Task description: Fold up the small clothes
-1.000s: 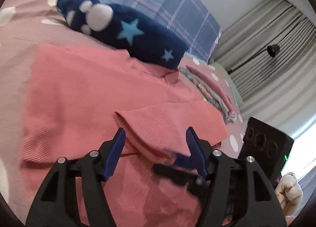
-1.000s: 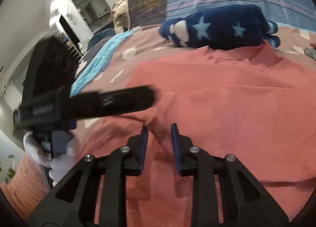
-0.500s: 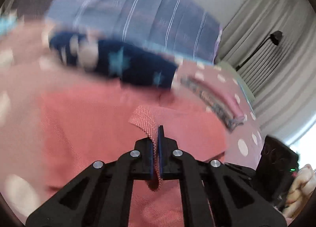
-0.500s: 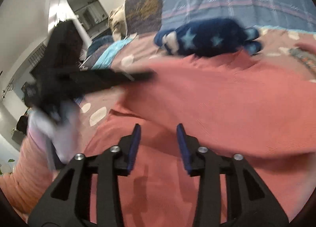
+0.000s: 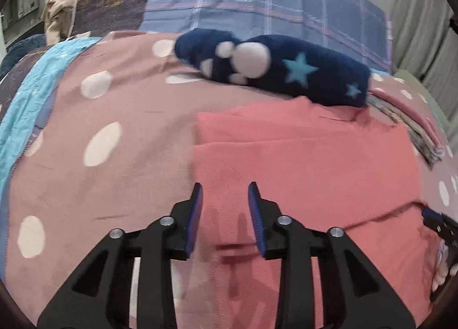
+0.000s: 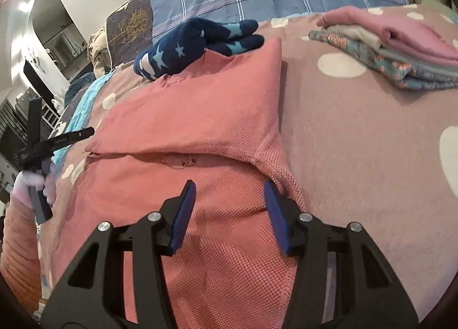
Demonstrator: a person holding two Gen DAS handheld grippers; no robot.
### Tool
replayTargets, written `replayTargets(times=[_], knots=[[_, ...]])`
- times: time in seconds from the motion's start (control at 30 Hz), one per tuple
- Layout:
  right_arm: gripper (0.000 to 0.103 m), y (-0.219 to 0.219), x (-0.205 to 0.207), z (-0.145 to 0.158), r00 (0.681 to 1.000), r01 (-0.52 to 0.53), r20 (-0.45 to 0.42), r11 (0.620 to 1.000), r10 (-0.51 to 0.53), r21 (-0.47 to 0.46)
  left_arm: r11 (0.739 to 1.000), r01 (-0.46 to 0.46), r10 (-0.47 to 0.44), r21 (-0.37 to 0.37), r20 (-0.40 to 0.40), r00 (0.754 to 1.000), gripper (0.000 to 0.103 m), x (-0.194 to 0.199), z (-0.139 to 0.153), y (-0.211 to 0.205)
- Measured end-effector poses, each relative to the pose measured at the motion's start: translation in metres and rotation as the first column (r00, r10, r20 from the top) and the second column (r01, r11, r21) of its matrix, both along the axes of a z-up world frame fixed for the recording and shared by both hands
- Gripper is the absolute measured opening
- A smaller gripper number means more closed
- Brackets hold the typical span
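Salmon-pink knit garment lies flat on the polka-dot bedspread, one side flap folded over; mid-fold, judging by layers. Left hand-held gripper and right hand-held gripper both spread, empty, over fabric. Next likely: pinch the near hem, carry it toward the navy star-print plush

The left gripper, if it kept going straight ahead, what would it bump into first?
Probably the coral garment spread under its open jaws. Past that lies the navy star-patterned plush, though depth here is hard to judge.
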State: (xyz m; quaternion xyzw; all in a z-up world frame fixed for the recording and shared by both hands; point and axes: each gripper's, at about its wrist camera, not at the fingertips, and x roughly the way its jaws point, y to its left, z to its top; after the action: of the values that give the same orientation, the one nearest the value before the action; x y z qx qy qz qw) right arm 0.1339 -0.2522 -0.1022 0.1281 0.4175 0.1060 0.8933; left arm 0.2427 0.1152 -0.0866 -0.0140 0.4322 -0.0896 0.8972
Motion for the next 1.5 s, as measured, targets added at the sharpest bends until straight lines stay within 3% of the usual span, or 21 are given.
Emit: replayTargets(times=[0.17, 0.3, 0.57, 0.63, 0.73, 0.8, 0.83, 0.87, 0.9, 0.97, 1.0, 1.07, 1.1, 1.17, 1.23, 1.37, 1.5], knots=[[0.045, 0.024, 0.004, 0.004, 1.0, 0.001, 0.017, 0.97, 0.003, -0.243, 0.998, 0.06, -0.061, 0.026, 0.056, 0.997, 0.044, -0.014, -0.006, -0.028], [0.042, 0.043, 0.003, 0.01, 0.999, -0.011, 0.04, 0.905, 0.03, -0.424, 0.994, 0.083, -0.088, 0.066, 0.076, 0.993, 0.048, -0.025, -0.01, -0.046], [0.042, 0.065, 0.005, 0.009, 0.989, -0.013, 0.11, 0.792, 0.101, -0.611, 0.993, 0.101, -0.103, 0.061, 0.038, 0.994, 0.049, -0.025, -0.031, -0.06], [0.045, 0.073, 0.005, 0.002, 0.987, -0.028, 0.102, 0.748, 0.127, -0.663, 0.991, 0.121, -0.124, 0.052, 0.049, 0.991, 0.049, -0.027, -0.028, -0.063], [0.05, 0.084, 0.017, -0.015, 0.984, -0.031, 0.088, 0.624, 0.158, -0.781, 0.989, 0.137, -0.14, 0.062, 0.057, 0.988, 0.05, -0.028, -0.028, -0.067], [0.019, 0.081, 0.025, -0.019, 0.984, 0.0, 0.103, 0.58, 0.144, -0.815, 0.989, 0.128, -0.133, 0.069, 0.058, 0.989, 0.051, -0.028, -0.029, -0.067], [0.004, 0.067, 0.03, -0.016, 0.99, 0.027, 0.106, 0.606, 0.095, -0.795, 0.99, 0.121, -0.125, 0.068, 0.063, 0.99, 0.051, -0.029, -0.028, -0.066], [0.005, 0.04, 0.033, -0.006, 0.994, 0.053, 0.102, 0.724, 0.024, -0.688, 0.993, 0.108, -0.112, 0.057, 0.073, 0.991, 0.052, -0.031, -0.026, -0.062], [0.005, 0.017, 0.035, -0.002, 0.996, 0.075, 0.079, 0.808, -0.035, -0.585, 0.995, 0.093, -0.097, 0.044, 0.082, 0.992, 0.056, -0.032, -0.024, -0.057], [0.018, -0.036, 0.04, -0.004, 0.99, 0.124, -0.025, 0.945, -0.138, -0.302, 0.998, 0.053, -0.054, 0.017, 0.093, 0.994, 0.06, -0.032, -0.022, -0.044], [0.019, -0.05, 0.041, -0.007, 0.987, 0.137, -0.049, 0.969, -0.15, -0.205, 0.999, 0.034, -0.034, 0.002, 0.082, 0.996, 0.06, -0.03, -0.023, -0.038], [0.028, -0.064, 0.039, -0.008, 0.989, 0.13, -0.062, 0.988, -0.136, -0.086, 1.0, 0.005, -0.004, -0.022, 0.051, 0.999, 0.06, -0.025, -0.029, -0.03], [0.031, -0.064, 0.038, -0.006, 0.991, 0.111, -0.063, 0.99, -0.116, -0.083, 1.0, -0.01, 0.011, -0.029, 0.035, 0.999, 0.059, -0.023, -0.032, -0.027], [0.051, -0.062, 0.033, -0.001, 0.995, 0.073, -0.068, 0.994, -0.079, -0.084, 0.999, -0.018, 0.019, -0.048, 0.026, 0.999, 0.059, -0.022, -0.034, -0.023], [0.053, -0.067, 0.026, 0.006, 0.993, 0.066, -0.093, 0.995, -0.072, -0.069, 0.998, -0.02, 0.022, -0.053, 0.031, 0.999, 0.059, -0.023, -0.031, -0.022], [0.057, -0.079, 0.018, 0.021, 0.995, 0.031, -0.101, 0.997, -0.024, 0.069, 0.997, -0.018, 0.022, -0.074, 0.055, 0.998, 0.059, -0.025, -0.022, -0.014], [0.06, -0.089, 0.049, 0.034, 0.996, 0.069, -0.065, 0.989, -0.061, 0.134, 0.998, -0.022, 0.025, -0.056, 0.051, 0.998, 0.053, -0.01, -0.015, -0.011]])
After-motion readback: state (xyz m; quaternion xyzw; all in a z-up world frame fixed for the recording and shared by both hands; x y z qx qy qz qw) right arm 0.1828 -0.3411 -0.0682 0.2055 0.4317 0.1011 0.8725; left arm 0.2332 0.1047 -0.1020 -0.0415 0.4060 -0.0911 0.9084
